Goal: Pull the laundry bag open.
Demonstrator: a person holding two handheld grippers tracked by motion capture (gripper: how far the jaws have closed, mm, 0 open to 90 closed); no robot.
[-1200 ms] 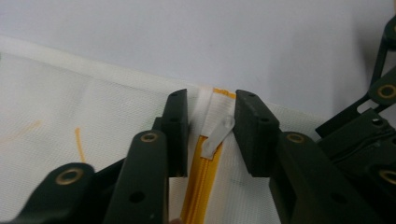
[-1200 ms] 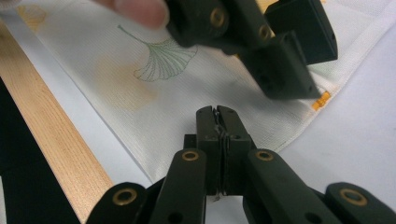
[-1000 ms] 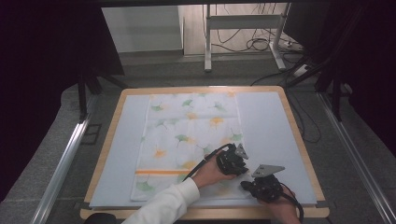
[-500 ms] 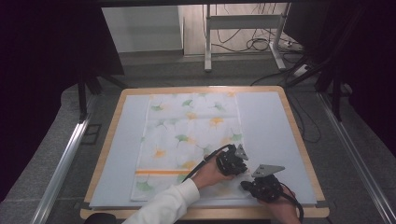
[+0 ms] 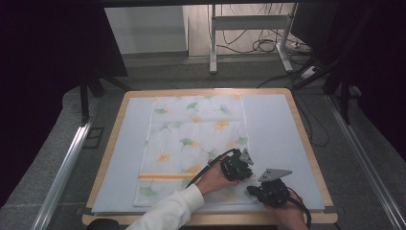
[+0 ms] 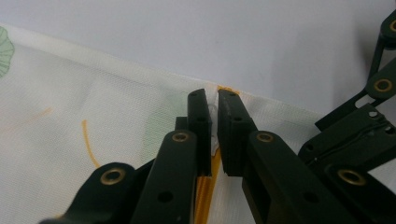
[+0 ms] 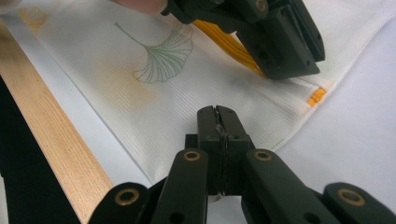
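A white cloth [image 5: 196, 134] printed with green and orange ginkgo leaves lies flat on the mat, with an orange stripe [image 5: 163, 176] near its front end. My left gripper [image 5: 245, 173] is at the cloth's right hem by the stripe. In the left gripper view its jaws [image 6: 215, 116] pinch the hem where the stripe [image 6: 208, 179] ends. My right gripper [image 5: 250, 190] sits just in front of it at the front right corner. In the right gripper view its jaws [image 7: 217, 122] are shut with the cloth's edge [image 7: 140, 93] caught between them.
A pale blue mat [image 5: 273, 124] covers the table, framed by a wooden rim [image 5: 306, 139]. The front rim [image 7: 51, 140] runs close beside my right gripper. A sleeved forearm [image 5: 167, 211] reaches in from the bottom. Cables and a stand's legs [image 5: 249, 43] lie on the floor beyond.
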